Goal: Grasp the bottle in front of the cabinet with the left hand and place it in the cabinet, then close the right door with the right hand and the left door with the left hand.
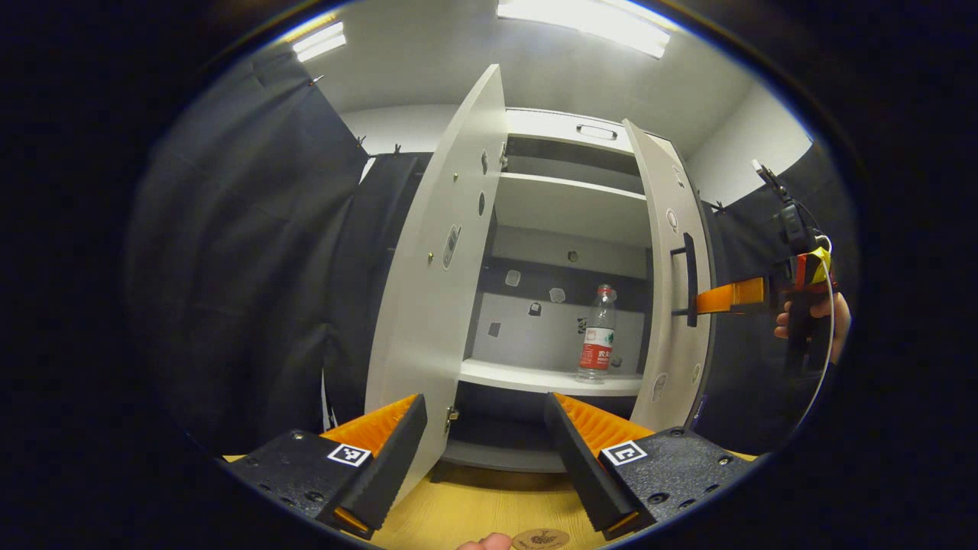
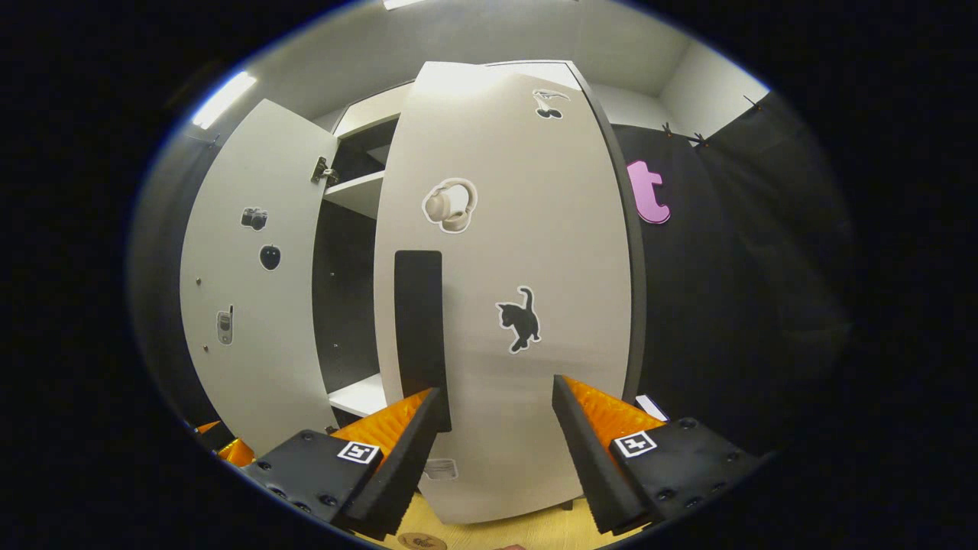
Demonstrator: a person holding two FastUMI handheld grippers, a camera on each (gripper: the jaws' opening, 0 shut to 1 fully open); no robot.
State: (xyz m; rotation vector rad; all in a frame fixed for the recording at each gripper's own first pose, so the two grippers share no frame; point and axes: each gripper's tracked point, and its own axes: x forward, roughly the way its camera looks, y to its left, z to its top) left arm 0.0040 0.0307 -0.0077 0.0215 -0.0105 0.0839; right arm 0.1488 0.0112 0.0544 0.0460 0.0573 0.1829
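White two-door cabinet (image 1: 569, 206) stands open on the pale wooden tabletop (image 1: 489, 504). Clear plastic bottle with red label and red cap (image 1: 597, 334) stands upright on the cabinet's middle shelf (image 1: 535, 376), at 3 o'clock on it, nothing else there. Left gripper (image 1: 485, 466) at 6 o'clock, fingers spread, empty. Left door (image 1: 435, 275) wide open. Right gripper (image 2: 495, 451) spread, empty, just before the right door (image 2: 519, 290) beside its black vertical handle (image 2: 419, 328); in left gripper view it sits at 3 o'clock.
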